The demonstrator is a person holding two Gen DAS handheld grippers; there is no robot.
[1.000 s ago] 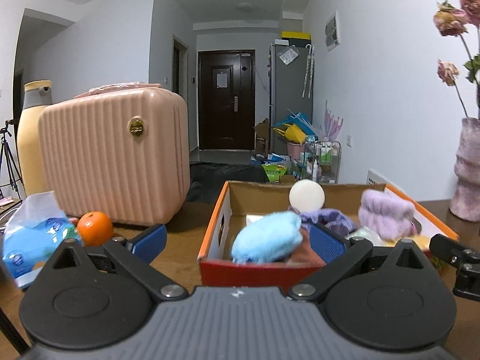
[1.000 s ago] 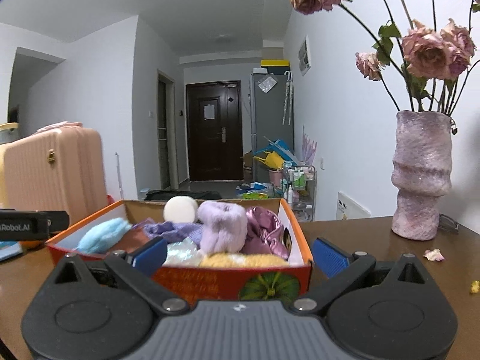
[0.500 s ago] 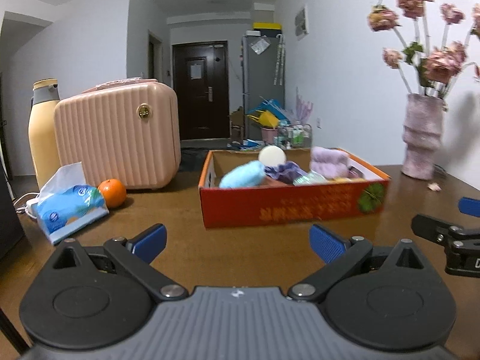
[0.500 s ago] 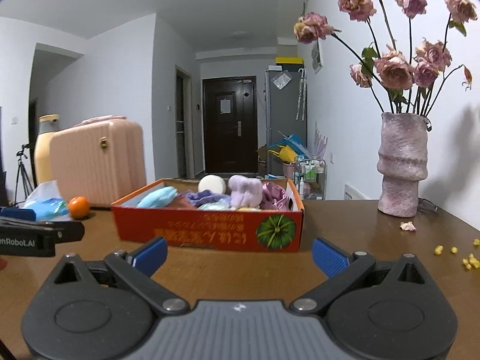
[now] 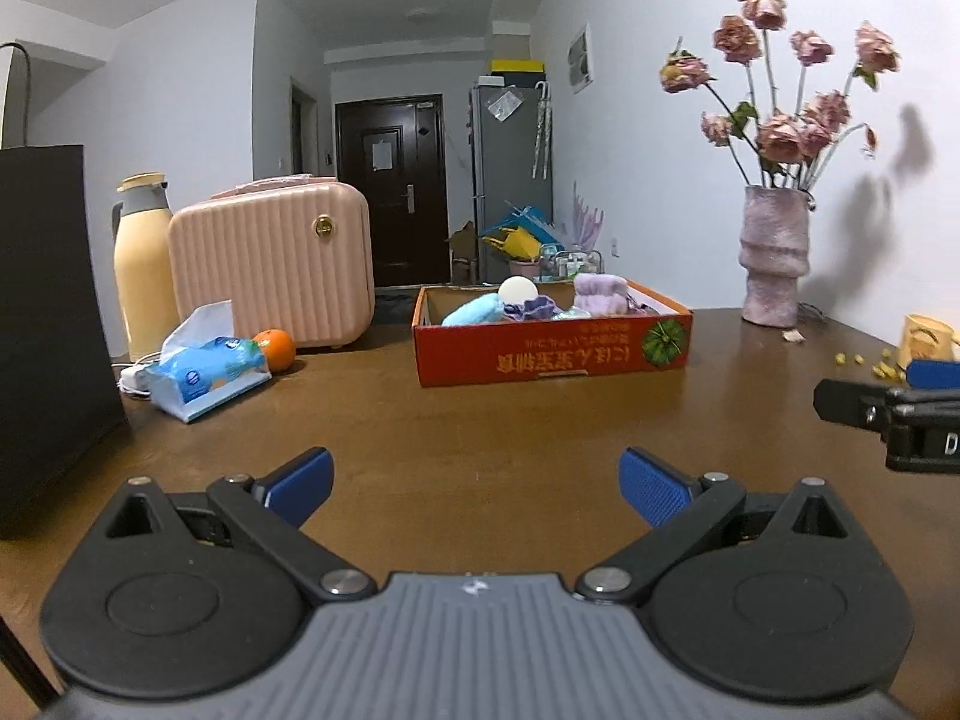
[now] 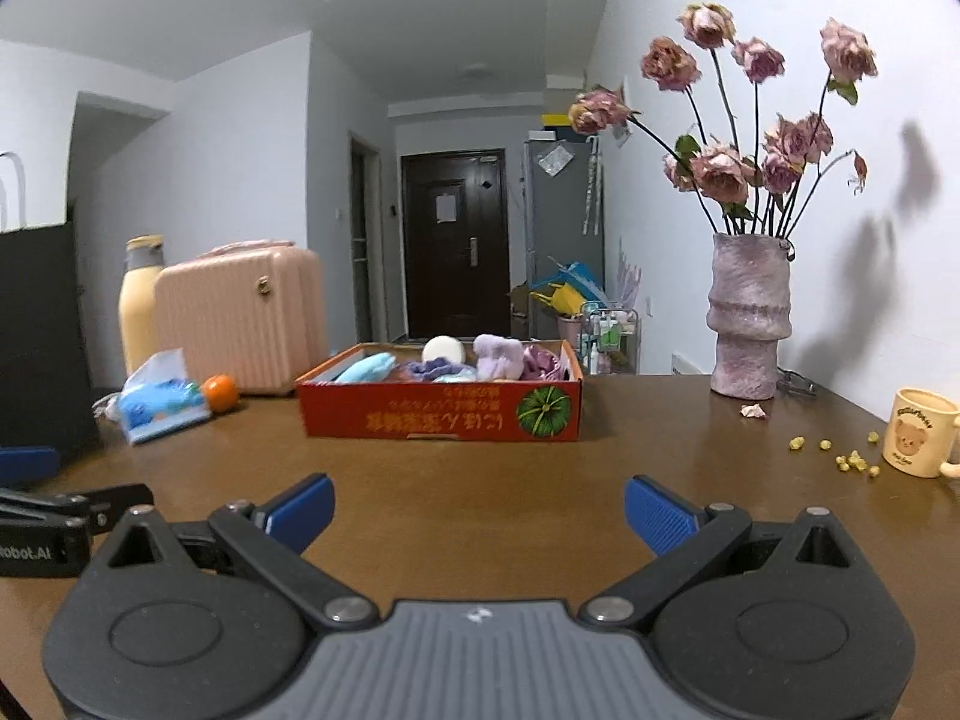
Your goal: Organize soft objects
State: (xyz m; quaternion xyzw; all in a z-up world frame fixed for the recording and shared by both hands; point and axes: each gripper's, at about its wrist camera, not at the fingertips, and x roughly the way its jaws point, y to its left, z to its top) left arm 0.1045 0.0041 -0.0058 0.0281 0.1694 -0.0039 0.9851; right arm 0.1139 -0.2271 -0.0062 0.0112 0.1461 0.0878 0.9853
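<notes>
The left gripper (image 5: 474, 483) hovers spread and empty over the brown wooden table (image 5: 480, 420); beyond sits the red cardboard box (image 6: 441, 417) heaped with soft pastel items (image 6: 498, 357); the right gripper (image 6: 477, 510) gapes likewise.

Left gripper (image 5: 474, 480) level, fingers spread wide, empty. Right gripper (image 6: 477, 507) alongside, level, fingers spread wide, empty.
</notes>
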